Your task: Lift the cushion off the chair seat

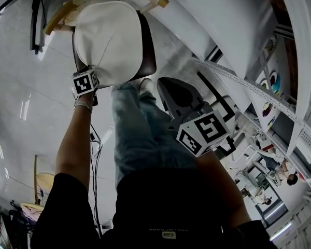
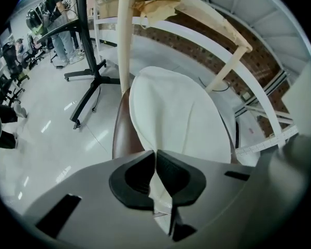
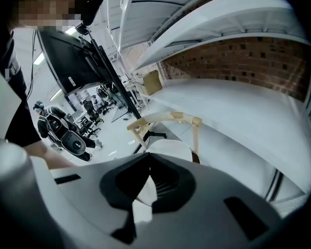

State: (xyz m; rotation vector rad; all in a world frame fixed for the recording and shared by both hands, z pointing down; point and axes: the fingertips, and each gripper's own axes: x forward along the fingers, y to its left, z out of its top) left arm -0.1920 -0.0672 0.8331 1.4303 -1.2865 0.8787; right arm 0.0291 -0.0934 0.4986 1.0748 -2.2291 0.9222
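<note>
My left arm (image 1: 75, 139) reaches out and steeply down. My left claw (image 2: 156, 155) is clenched on the near edge of the white cushion (image 2: 171, 113), which covers the brown chair seat (image 2: 122, 134). My right claw (image 3: 150, 160) is closed on nothing and hangs beside my leg (image 1: 135, 128), well short of the cushion.
</note>
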